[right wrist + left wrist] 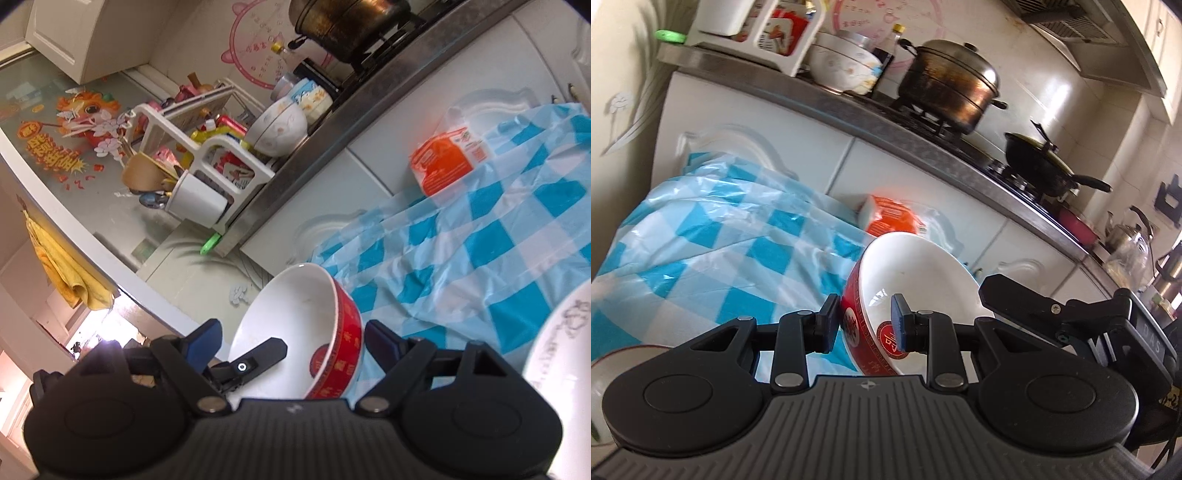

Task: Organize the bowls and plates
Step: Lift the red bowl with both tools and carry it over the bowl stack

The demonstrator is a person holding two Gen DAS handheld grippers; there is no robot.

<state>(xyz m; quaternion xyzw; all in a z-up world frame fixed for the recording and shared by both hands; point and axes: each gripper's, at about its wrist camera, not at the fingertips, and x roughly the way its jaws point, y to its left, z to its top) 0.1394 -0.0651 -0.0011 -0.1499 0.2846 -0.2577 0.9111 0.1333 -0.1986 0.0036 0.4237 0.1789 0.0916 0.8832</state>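
Observation:
A red bowl with a white inside hangs tilted above the blue-checked tablecloth. My left gripper is shut on its wall, one pad on the red outside and one inside. In the right wrist view the same red bowl sits between the wide-set pads of my right gripper. A thin gap shows at each pad, so the right gripper is open. One left gripper finger shows inside the bowl. A white bowl with a red rim lies at the lower left. A white patterned dish lies at the right.
An orange carton stands on the cloth near white cabinet doors. The steel counter above carries a steamer pot, a black wok, a kettle, stacked bowls and a white utensil rack.

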